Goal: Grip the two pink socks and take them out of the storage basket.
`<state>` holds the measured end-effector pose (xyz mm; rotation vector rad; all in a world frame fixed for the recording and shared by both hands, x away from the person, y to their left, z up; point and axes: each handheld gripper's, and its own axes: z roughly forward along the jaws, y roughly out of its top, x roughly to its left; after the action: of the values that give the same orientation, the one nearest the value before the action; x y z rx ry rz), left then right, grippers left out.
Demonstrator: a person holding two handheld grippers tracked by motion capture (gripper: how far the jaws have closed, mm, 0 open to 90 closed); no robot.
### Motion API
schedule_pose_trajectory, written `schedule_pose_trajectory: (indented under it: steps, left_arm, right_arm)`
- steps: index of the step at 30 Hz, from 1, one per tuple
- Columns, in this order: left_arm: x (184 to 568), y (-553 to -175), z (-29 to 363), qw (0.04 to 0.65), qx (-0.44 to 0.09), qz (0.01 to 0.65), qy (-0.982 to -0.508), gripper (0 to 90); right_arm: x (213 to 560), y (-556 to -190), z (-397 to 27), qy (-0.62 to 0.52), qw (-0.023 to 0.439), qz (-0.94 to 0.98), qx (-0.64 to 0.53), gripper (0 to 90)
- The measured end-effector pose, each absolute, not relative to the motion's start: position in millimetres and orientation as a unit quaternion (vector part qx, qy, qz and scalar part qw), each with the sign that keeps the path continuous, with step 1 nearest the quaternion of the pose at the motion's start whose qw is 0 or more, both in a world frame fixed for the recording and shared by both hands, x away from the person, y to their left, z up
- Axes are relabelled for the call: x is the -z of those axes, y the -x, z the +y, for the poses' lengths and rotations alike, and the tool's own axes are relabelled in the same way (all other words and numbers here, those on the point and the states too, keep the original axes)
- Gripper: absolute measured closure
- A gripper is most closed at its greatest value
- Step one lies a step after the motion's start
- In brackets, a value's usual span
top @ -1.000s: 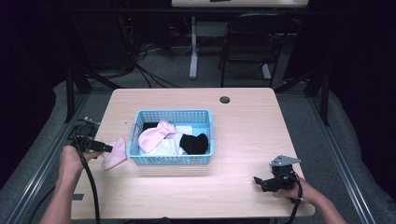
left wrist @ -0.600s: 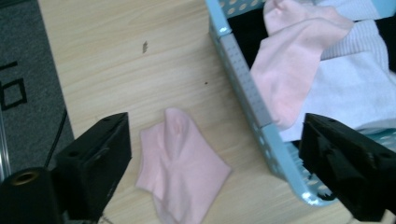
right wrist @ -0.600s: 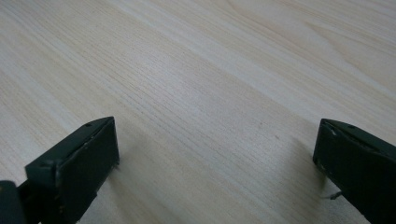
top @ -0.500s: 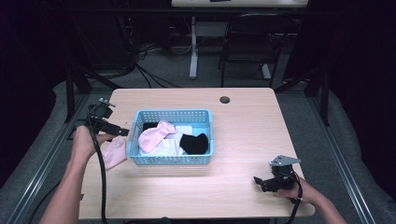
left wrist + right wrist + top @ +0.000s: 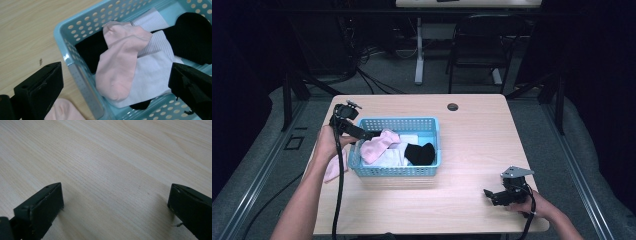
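Left hand-held gripper [image 5: 116, 82] wide, empty, jaws just opening above basket [image 5: 75, 72] edge. Lower onto pink sock [image 5: 120, 65] in basket, pinch probably one layer. Right hand-held gripper [image 5: 501, 194] wide, idle.

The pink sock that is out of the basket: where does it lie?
In the high view the pink sock lies on the table just left of the basket, under the left forearm; the left gripper hovers over the basket's left rim.
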<state>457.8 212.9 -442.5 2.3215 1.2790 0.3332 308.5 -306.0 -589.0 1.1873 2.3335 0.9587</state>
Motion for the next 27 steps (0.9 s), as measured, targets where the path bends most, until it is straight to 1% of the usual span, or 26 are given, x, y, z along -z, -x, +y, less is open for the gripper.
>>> schedule_pose_trajectory:
  steps: [3,10,15,22,24,27]
  left_arm:
    - [446,-463,204,0.236,-0.114,0.460,-0.849,0.2]
    - [458,-476,181,0.219,-0.104,0.443,-0.863,1.0]
    - [468,-484,173,0.211,-0.092,0.438,-0.869,4.2]
    - [484,-491,167,0.186,-0.084,0.445,-0.872,14.9]
    - [489,-494,167,0.173,-0.083,0.453,-0.870,22.3]
    - [493,-496,167,0.164,-0.082,0.454,-0.872,29.5]
  right_arm:
    - [589,-309,-306,-0.419,0.176,0.824,-0.339,0.0]
    - [589,-309,-306,-0.419,0.175,0.824,-0.339,0.0]
    - [589,-309,-306,-0.419,0.175,0.824,-0.339,0.0]
    - [589,-309,-306,-0.419,0.175,0.824,-0.339,0.0]
    - [589,-308,-306,-0.419,0.176,0.824,-0.339,0.0]
    - [589,-309,-306,-0.417,0.175,0.825,-0.339,0.0]
